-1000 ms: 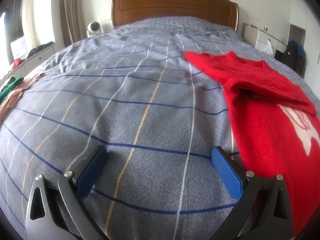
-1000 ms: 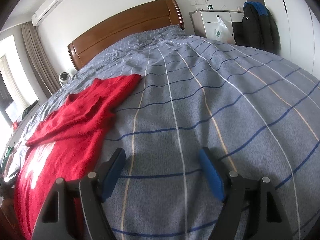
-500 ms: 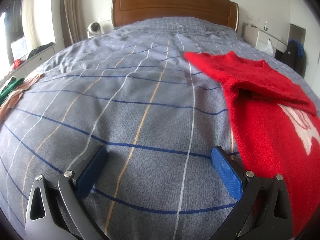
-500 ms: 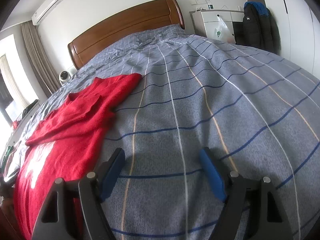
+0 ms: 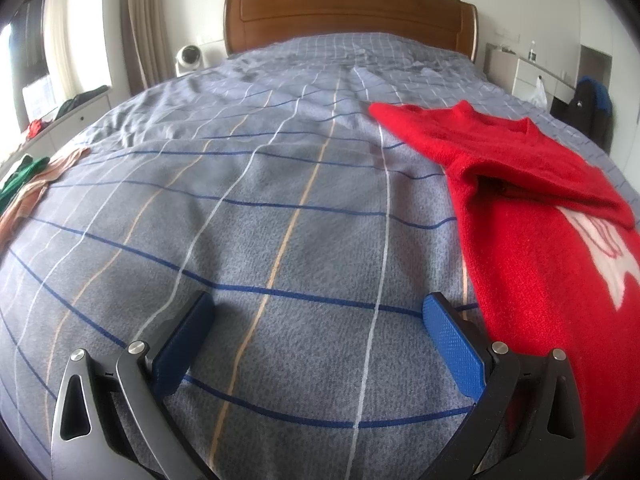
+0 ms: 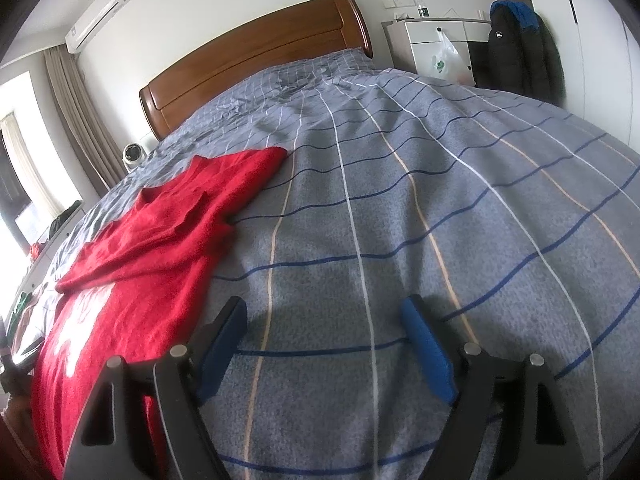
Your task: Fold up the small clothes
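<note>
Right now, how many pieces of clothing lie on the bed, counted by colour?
Red: 1, the red sweater, partly folded
Peach: 1, the peach garment at the bed's left edge
Green: 1, the green garment beside it
Total: 3

Big bed (image 5: 280, 220) with grey-blue checked cover, thin white, blue and orange lines. Brown wooden headboard (image 5: 348, 12) at head of bed, against white wall. Small round white fan (image 5: 187, 56) beside left corner of headboard. Brown curtain (image 5: 140, 20) next to it. White air conditioner (image 6: 98, 16) high on wall. White cabinet (image 6: 436, 40) past right corner of headboard, plastic bag (image 6: 446, 58) hanging on its front. Dark coat (image 6: 516, 48) hanging beside cabinet.
</note>
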`<state>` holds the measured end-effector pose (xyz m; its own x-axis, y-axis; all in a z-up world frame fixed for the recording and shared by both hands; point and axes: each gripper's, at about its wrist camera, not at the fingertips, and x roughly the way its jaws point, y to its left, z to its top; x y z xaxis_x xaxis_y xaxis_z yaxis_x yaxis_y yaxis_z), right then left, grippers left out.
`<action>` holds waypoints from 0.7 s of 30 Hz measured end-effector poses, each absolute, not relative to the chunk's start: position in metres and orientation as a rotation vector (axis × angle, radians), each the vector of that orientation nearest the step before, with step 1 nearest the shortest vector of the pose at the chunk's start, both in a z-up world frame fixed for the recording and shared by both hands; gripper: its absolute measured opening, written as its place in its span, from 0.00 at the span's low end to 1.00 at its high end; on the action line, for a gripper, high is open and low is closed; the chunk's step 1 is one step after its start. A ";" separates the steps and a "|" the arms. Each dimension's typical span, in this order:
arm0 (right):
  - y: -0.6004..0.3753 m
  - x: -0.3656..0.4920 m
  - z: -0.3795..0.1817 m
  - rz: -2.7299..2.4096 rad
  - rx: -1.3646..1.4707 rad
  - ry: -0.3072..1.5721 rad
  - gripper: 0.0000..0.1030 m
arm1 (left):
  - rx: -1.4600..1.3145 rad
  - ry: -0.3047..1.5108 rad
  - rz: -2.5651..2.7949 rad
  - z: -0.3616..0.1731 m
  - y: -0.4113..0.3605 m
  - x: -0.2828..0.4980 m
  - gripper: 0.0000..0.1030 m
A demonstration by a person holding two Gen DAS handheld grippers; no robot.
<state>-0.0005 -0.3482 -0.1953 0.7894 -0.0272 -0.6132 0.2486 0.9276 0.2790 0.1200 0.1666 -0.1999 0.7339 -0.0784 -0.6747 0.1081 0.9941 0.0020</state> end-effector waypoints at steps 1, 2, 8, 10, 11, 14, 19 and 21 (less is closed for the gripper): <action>-0.348 -0.001 -0.195 -0.153 0.359 0.647 0.78 | 0.042 0.740 -0.103 -0.200 0.167 0.120 1.00; -0.348 -0.001 -0.195 -0.152 0.360 0.646 0.78 | 0.042 0.740 -0.103 -0.200 0.167 0.120 1.00; -0.348 -0.001 -0.195 -0.153 0.360 0.647 0.78 | 0.043 0.740 -0.102 -0.200 0.166 0.120 1.00; -0.348 -0.001 -0.195 -0.153 0.360 0.647 0.78 | 0.043 0.740 -0.102 -0.200 0.166 0.120 1.00; -0.348 0.000 -0.195 -0.154 0.359 0.648 0.78 | 0.043 0.740 -0.101 -0.200 0.166 0.120 1.00; -0.347 0.000 -0.196 -0.156 0.355 0.652 0.78 | 0.048 0.743 -0.097 -0.200 0.166 0.120 1.00; -0.348 0.000 -0.196 -0.154 0.357 0.651 0.78 | 0.050 0.746 -0.095 -0.200 0.165 0.121 1.00; -0.347 0.000 -0.197 -0.155 0.356 0.652 0.78 | 0.053 0.745 -0.093 -0.200 0.165 0.121 1.00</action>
